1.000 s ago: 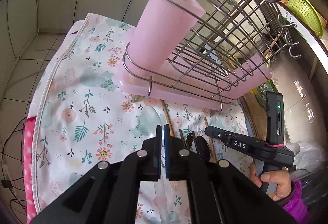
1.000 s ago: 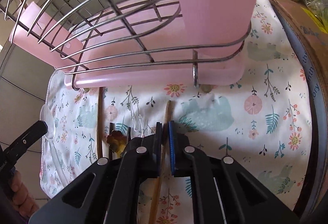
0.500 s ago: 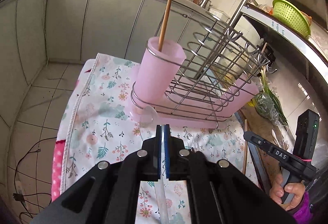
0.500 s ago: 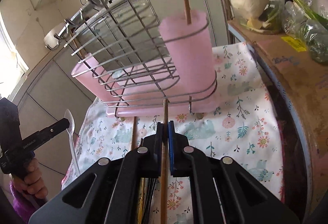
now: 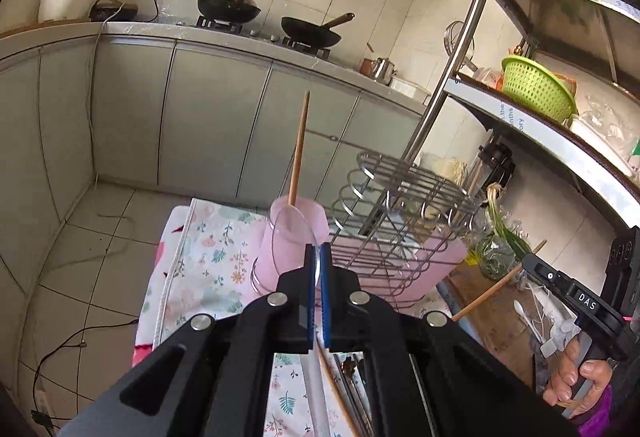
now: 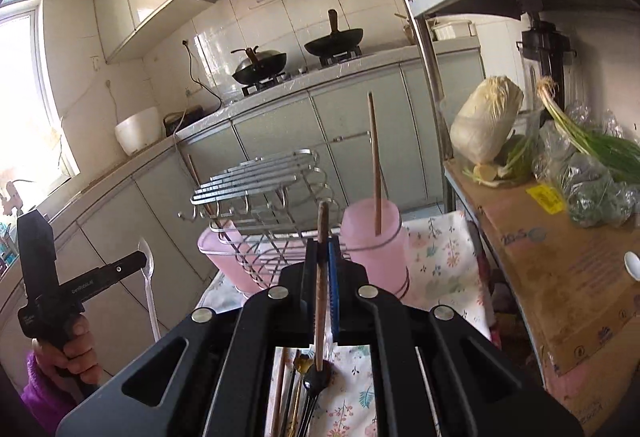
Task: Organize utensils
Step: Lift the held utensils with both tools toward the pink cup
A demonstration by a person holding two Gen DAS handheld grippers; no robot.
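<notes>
Utensils: in the left wrist view, a clear plastic spoon point(image 5: 298, 237) is clamped in the left gripper point(image 5: 318, 257), before the pink cup point(image 5: 294, 233) holding one chopstick point(image 5: 299, 149). In the right wrist view, a wooden chopstick point(image 6: 321, 277) is pinched by the right gripper point(image 6: 323, 257); more utensils point(image 6: 298, 389) lie on the floral cloth point(image 6: 440, 257) below.

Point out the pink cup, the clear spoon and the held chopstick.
pink cup point(image 6: 374, 237): right wrist view, front wall.
clear spoon point(image 6: 147, 269): right wrist view, upper handle.
chopstick point(image 6: 321, 277): right wrist view, shaft between the jaws.
</notes>
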